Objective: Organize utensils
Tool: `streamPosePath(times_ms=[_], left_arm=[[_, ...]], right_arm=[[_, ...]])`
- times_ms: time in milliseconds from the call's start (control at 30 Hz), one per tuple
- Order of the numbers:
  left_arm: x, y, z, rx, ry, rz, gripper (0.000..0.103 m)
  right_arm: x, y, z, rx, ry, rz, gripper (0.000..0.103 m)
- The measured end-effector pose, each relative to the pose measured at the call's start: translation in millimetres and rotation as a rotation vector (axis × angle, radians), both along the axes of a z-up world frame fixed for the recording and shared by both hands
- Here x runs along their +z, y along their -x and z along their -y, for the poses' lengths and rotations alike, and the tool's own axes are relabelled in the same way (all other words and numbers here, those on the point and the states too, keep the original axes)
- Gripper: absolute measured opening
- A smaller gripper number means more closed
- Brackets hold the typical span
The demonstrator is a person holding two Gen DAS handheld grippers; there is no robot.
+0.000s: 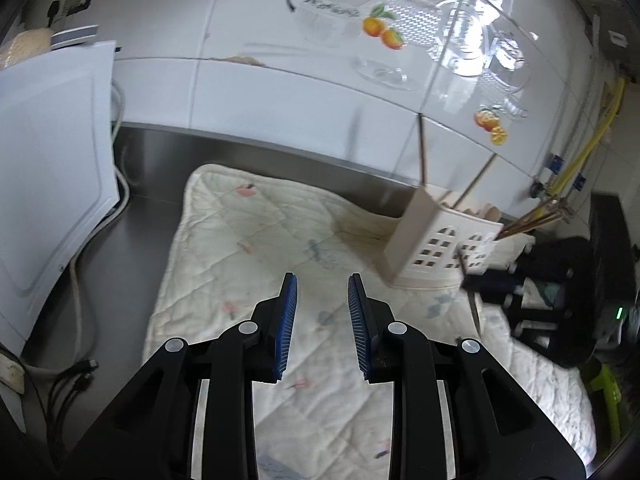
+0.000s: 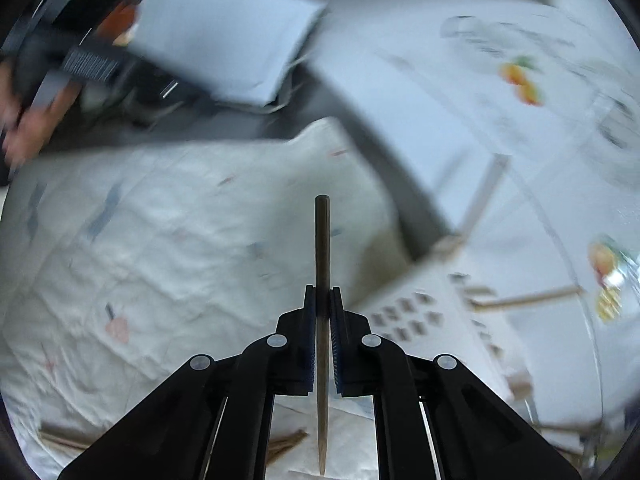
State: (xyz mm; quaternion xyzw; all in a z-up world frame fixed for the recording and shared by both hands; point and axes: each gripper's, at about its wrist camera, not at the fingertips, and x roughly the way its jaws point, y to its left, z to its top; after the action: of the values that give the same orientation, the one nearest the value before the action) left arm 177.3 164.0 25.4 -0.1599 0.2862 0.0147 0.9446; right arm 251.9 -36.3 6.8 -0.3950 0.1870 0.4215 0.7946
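The left gripper [image 1: 322,320] hung with its blue ribbed pads parted and nothing between them, poised over the middle of a quilted cream mat [image 1: 248,248] spread on the steel counter [image 1: 136,240]. A white appliance [image 1: 52,152] stood at the counter's left end, its cord trailing along the back edge beneath glossy wall tiles printed with oranges.

Toward the mat's right rear corner stood the utensil holder [image 1: 436,248], a cream plastic caddy with arched window cut-outs, several wooden chopsticks already leaning out of its top.

Furthest right, the right gripper [image 2: 322,312] was clamped on a single chopstick [image 2: 322,240], a dark, smooth, round wooden stick. Its long axis ran straight along the fingers: the blunt end stuck out ahead of the tips, the tapered point trailed back beneath the camera. From that hand the holder [image 2: 432,312] lay just to the right and slightly ahead, making the right hand by far the nearer of the two; the stick would likely need tipping upright before going in. More loose chopsticks [image 2: 288,440] lay on the mat's near edge, apparently still to be gathered. The right-hand view was heavily blurred.
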Motion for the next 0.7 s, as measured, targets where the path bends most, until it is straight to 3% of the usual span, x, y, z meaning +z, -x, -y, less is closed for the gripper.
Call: streamPosePath(times_ms=[333,467,700], left_arm=[[9,3,32,-0.077,0.003,0.020,0.027],[10,3,46,-0.116,0.012,0.025,0.027],[-2,-11,80,-0.200,0.012,-0.009,0.029]], right_arm=[[82,-23,73,-0.284,-0.351,-0.015,0.006],[114,-33,102,-0.393,-0.510,0.026,0.007],[144,-55,129,-0.495,-0.722,0.091,0.007]])
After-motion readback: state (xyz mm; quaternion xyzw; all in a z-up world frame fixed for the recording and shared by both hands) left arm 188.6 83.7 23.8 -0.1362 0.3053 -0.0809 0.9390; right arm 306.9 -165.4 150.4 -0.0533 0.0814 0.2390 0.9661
